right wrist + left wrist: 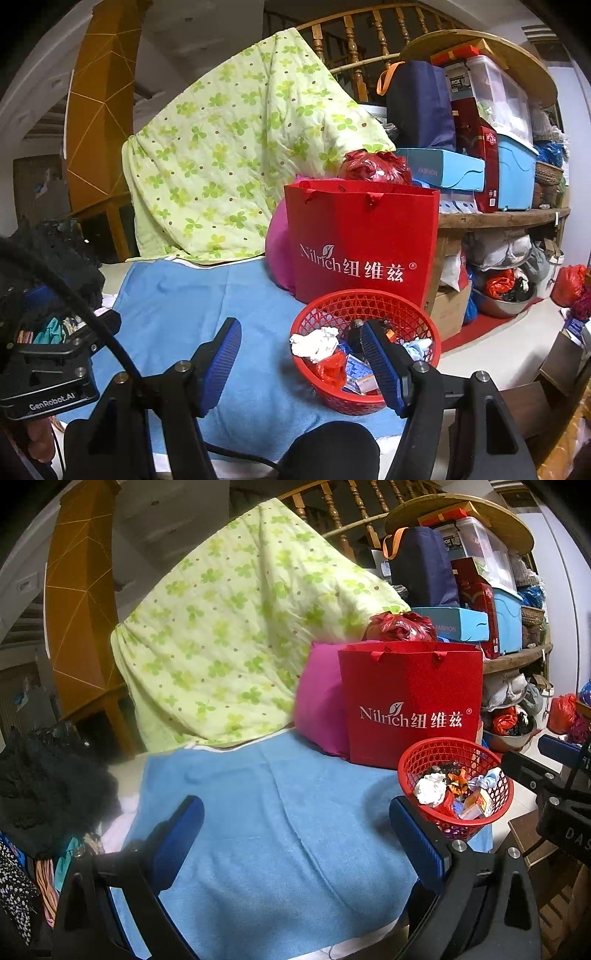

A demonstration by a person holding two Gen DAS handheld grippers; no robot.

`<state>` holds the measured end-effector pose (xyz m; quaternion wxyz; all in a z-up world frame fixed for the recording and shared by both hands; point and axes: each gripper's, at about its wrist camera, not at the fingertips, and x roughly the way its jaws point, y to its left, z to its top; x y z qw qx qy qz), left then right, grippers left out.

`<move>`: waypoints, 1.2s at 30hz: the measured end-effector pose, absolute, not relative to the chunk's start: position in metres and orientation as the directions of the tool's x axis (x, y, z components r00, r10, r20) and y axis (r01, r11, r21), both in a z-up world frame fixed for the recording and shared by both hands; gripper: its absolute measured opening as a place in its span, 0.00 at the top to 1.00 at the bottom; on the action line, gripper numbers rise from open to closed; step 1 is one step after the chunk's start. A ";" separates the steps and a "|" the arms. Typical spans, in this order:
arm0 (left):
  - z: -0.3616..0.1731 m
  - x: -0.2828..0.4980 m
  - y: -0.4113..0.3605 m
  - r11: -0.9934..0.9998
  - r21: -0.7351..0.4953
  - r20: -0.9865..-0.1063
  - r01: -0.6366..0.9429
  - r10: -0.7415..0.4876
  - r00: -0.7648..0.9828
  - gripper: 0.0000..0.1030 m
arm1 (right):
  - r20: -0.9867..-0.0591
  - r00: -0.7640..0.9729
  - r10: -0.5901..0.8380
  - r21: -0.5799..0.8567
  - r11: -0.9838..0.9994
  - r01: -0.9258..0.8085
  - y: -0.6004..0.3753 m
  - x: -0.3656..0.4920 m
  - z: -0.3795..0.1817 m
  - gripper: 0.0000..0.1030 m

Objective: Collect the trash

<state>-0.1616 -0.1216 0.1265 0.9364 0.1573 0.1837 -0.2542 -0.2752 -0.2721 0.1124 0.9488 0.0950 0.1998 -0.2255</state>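
A red mesh basket point(484, 760) stands on the blue towel point(266, 812) at its right edge. It holds crumpled white tissue point(430, 788), wrappers and a small box. It also shows in the right wrist view point(321, 314), with the tissue point(314, 341) inside. My left gripper point(295, 816) is open and empty above the towel, left of the basket. My right gripper point(301, 339) is open and empty, its right finger over the basket's middle.
A red Nilrich paper bag point(410, 705) stands just behind the basket, with a pink cushion point(321, 705) to its left. A green clover quilt point(236, 620) hangs behind. Cluttered shelves point(517, 661) are at the right. Dark clothes point(44, 786) lie at the left.
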 end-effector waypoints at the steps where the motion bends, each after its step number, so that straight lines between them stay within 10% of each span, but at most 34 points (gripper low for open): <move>1: 0.127 -0.161 -0.122 0.821 0.202 -0.423 0.534 -0.418 0.804 0.03 | -0.423 0.818 -0.389 0.094 0.879 0.467 -0.273 -0.276 0.113 0.31; 36: 0.115 -0.164 -0.130 0.799 0.227 -0.463 0.557 -0.414 0.784 0.03 | -0.425 0.810 -0.405 0.138 0.855 0.500 -0.289 -0.282 0.105 0.30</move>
